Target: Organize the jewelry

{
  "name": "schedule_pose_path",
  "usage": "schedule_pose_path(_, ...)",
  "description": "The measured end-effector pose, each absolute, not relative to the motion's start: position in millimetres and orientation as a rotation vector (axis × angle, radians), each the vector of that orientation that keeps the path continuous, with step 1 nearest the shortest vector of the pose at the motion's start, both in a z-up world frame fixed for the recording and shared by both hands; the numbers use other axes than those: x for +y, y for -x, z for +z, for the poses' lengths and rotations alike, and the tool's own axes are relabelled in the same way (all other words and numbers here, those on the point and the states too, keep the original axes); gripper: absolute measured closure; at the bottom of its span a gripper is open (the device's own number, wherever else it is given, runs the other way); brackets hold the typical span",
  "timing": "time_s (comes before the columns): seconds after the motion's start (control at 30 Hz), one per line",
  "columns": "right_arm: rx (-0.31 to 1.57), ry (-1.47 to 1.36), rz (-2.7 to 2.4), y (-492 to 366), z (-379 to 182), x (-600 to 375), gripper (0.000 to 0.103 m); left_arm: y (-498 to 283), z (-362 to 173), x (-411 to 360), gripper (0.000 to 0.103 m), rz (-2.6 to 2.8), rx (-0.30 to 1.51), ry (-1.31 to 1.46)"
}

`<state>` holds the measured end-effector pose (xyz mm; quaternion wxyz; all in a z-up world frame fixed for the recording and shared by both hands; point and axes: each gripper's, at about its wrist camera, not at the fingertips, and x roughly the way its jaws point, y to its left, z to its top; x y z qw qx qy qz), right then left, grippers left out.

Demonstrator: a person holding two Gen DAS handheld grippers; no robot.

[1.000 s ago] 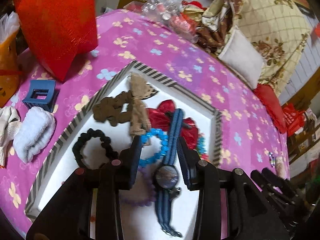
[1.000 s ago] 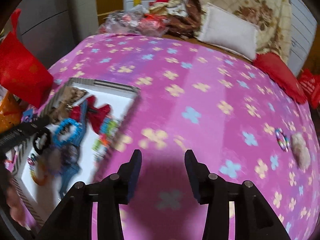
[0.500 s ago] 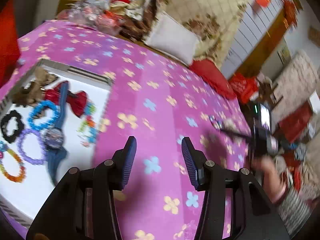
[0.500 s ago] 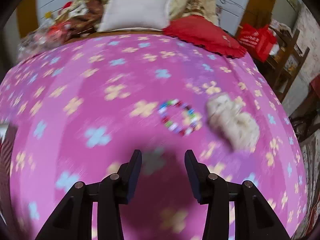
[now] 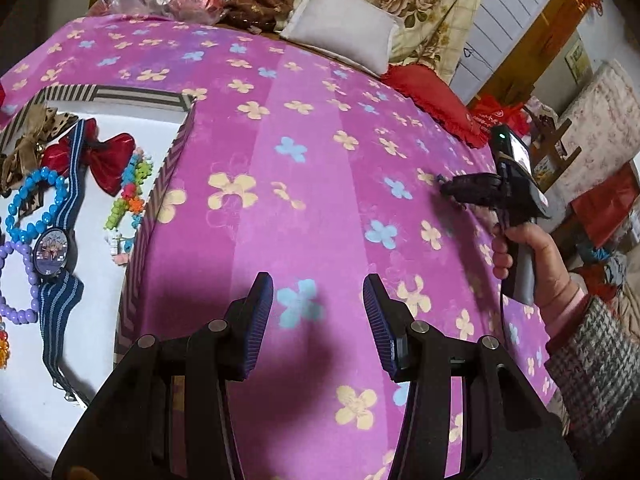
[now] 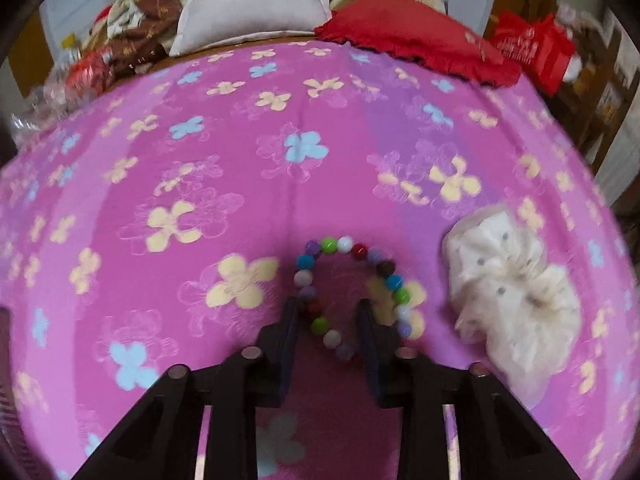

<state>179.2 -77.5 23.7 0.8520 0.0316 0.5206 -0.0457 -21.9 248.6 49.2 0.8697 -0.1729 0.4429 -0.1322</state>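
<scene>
A multicoloured bead bracelet (image 6: 348, 288) lies on the pink flowered cloth. My right gripper (image 6: 326, 312) is open with its fingers straddling the bracelet's near left side, low over the cloth; it also shows in the left wrist view (image 5: 472, 190) at the far right, held by a hand. My left gripper (image 5: 318, 304) is open and empty above the cloth, right of the striped-rim white tray (image 5: 160, 184). In the tray lie a blue-strap watch (image 5: 54, 250), a blue bead bracelet (image 5: 34, 200), a purple bead bracelet (image 5: 16, 312), a red bow (image 5: 106, 156) and a colourful bead string (image 5: 130, 192).
A white fluffy scrunchie (image 6: 516, 292) lies on the cloth just right of the bracelet. A white pillow (image 6: 252, 0), a red cushion (image 6: 412, 36) and piled fabrics sit at the far edge. Red bags (image 6: 532, 48) stand beyond the right edge.
My left gripper has swung right, away from the tray and watch, and now hovers over bare cloth. My right gripper has moved right and down onto the multicoloured bracelet.
</scene>
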Motion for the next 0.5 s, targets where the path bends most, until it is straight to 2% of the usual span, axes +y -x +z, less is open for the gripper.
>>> schedule_pose_path(0.27,1.243,-0.167,0.332,-89.5,23.7,-27.9,0.079,28.2,54.1,251.0,0.057,-0.252,0.917,0.342)
schedule_pose_path(0.4,1.276,-0.125,0.445,-40.0,28.0,-8.2,0.079,33.7,56.8,247.7,0.057,-0.247,0.908,0.321)
schedule_pose_path(0.5,1.196,-0.094,0.388,-21.3,47.9,-23.2,0.066,38.5,58.4,245.1,0.057,-0.245,0.900,0.303)
